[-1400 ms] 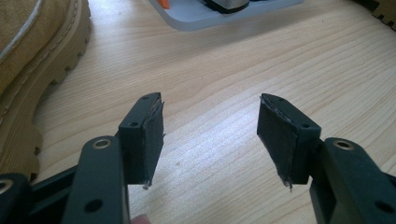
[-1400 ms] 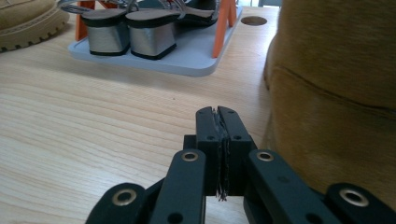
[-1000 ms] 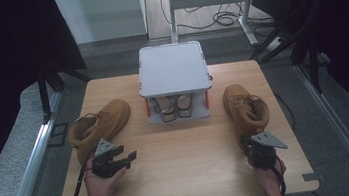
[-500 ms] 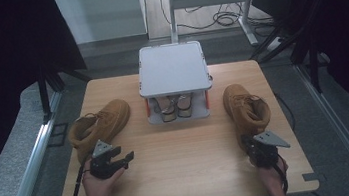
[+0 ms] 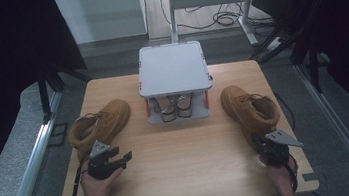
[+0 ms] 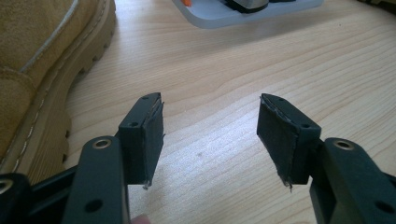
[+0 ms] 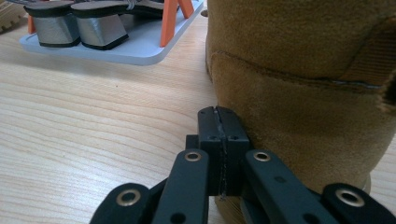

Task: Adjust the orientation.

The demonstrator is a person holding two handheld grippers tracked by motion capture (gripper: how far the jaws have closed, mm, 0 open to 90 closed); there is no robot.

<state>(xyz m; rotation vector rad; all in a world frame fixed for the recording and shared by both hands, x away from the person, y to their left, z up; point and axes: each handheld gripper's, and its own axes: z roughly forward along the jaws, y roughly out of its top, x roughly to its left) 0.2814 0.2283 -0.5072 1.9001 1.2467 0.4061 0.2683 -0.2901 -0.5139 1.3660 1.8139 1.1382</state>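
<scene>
Tan boots sit on the wooden table in the high view: the left boot just beyond the left gripper, the right boot just beyond the right gripper, a grey rack between them (sandals underneath). Left gripper view: jaws wide apart over bare wood, boot sole beside them. Right gripper view: jaws pressed together, empty, at the boot's heel.

The high view is dim, with black surroundings at both sides; the worktop is lit softly and evenly from above, with only weak shadows. The 2 gripper views are brighter and sharp nearby, but soft and out of focus toward the top edge.
</scene>
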